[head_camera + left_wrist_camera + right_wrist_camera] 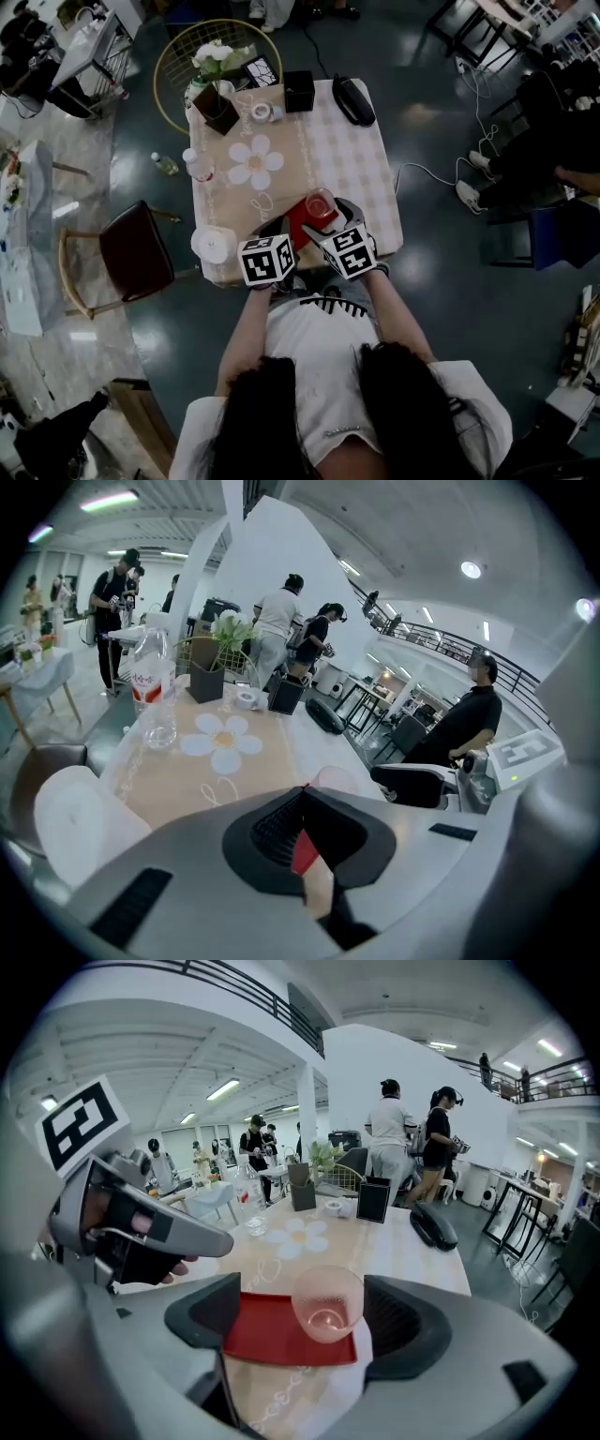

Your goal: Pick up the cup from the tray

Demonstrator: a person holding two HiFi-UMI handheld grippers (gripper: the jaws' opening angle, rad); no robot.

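A clear pink cup (pixel 327 1302) stands upright on a red tray (pixel 272 1330) near the front edge of the checked table (pixel 366 178). My right gripper (pixel 314 1324) is open with the cup between its jaws, close to the right pad (pixel 403 1326) and well apart from the left one. In the head view the cup (pixel 320 203) sits at the tray's (pixel 298 225) right end. My left gripper (pixel 305 803) has its tips together, and a red strip of the tray (pixel 305 852) shows between the pads. The cup (pixel 336 780) shows just beyond them.
Also on the table are a white round dish (pixel 213 244) at front left, a flower-shaped mat (pixel 255 161), a plastic bottle (pixel 199 167), a potted plant (pixel 217 103), a tape roll (pixel 262 112), a black box (pixel 298 91) and a black pouch (pixel 353 100). A chair (pixel 136 251) stands to the left.
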